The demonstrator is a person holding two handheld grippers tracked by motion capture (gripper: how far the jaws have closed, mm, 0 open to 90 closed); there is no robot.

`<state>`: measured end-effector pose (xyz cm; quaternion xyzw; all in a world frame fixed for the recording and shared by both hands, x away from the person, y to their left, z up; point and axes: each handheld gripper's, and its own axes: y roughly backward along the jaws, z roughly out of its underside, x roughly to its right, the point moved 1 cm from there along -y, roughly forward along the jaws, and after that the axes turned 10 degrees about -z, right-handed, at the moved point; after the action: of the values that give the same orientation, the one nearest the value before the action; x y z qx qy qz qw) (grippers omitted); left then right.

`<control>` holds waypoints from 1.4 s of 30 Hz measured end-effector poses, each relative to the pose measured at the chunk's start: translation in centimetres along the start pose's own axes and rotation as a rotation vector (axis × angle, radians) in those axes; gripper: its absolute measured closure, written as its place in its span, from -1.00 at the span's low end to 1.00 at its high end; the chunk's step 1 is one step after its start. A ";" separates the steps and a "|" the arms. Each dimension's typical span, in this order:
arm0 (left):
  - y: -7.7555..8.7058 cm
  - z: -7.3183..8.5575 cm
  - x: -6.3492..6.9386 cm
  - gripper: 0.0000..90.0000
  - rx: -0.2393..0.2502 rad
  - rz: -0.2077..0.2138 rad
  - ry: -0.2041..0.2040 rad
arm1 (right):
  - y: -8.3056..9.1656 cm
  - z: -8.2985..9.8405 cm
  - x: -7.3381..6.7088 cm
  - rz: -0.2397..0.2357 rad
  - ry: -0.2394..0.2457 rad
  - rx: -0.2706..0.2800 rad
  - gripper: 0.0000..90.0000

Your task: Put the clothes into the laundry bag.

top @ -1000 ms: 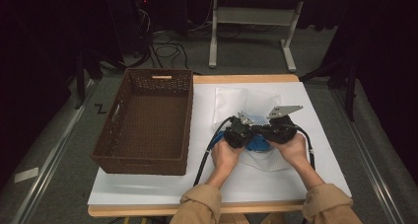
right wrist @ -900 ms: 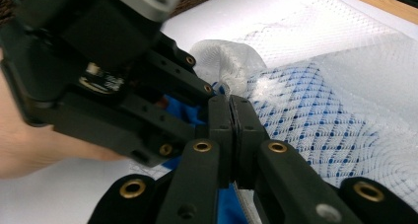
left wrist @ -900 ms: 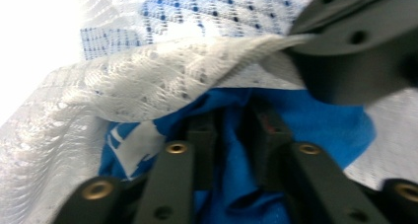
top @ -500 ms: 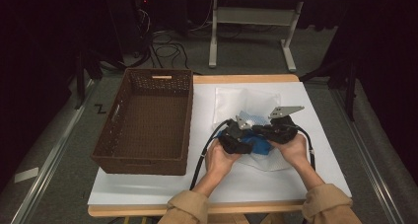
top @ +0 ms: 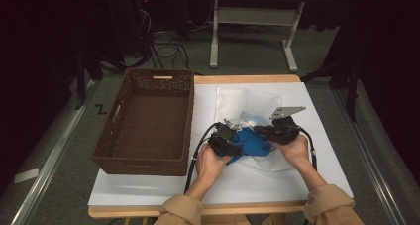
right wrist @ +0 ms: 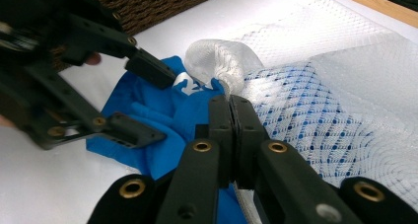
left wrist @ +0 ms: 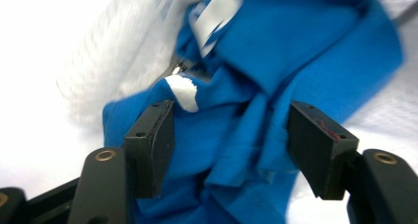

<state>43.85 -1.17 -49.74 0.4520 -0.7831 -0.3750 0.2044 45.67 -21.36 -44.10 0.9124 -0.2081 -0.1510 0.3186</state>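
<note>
A crumpled blue cloth [top: 250, 143] lies on the white table cover at the mouth of a white mesh bag [top: 247, 103]. My left gripper [top: 229, 140] has just been opening; its jaws [left wrist: 231, 135] stand apart with folds of the blue cloth [left wrist: 276, 71] between them, and the pads do not clamp it. The right gripper view also shows this left gripper [right wrist: 148, 100] spread over the blue cloth [right wrist: 148, 115]. My right gripper [top: 270, 131] is shut, and its tips [right wrist: 230, 103] pinch the rolled rim of the mesh bag [right wrist: 222, 61] right beside the cloth.
A brown wicker basket [top: 143, 158] stands on the table's left part, close to my left hand. The white table cover [top: 148, 190] reaches the front edge. Beyond the table are a desk frame [top: 215, 41] and cables on the floor.
The left gripper's jaws have opened and let go of the blue cloth, and that hand has slid a little to the left. More blue cloth shows between the grippers. The right gripper kept still.
</note>
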 end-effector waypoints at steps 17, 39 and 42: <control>0.1 0.1 -0.2 0.86 -0.006 0.117 0.005 | -0.1 -0.3 -0.1 -0.002 0.001 -0.005 1.00; -2.0 -3.1 1.7 0.44 0.111 0.048 -0.074 | -0.3 0.2 -0.2 -0.017 -0.006 -0.007 1.00; -1.1 -2.9 1.5 0.20 0.117 0.040 -0.085 | -0.1 0.2 0.0 -0.016 -0.009 -0.002 1.00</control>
<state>45.60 -3.92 -48.76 0.4313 -0.8205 -0.3431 0.1517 45.57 -21.43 -44.31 0.9130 -0.2023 -0.1578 0.3172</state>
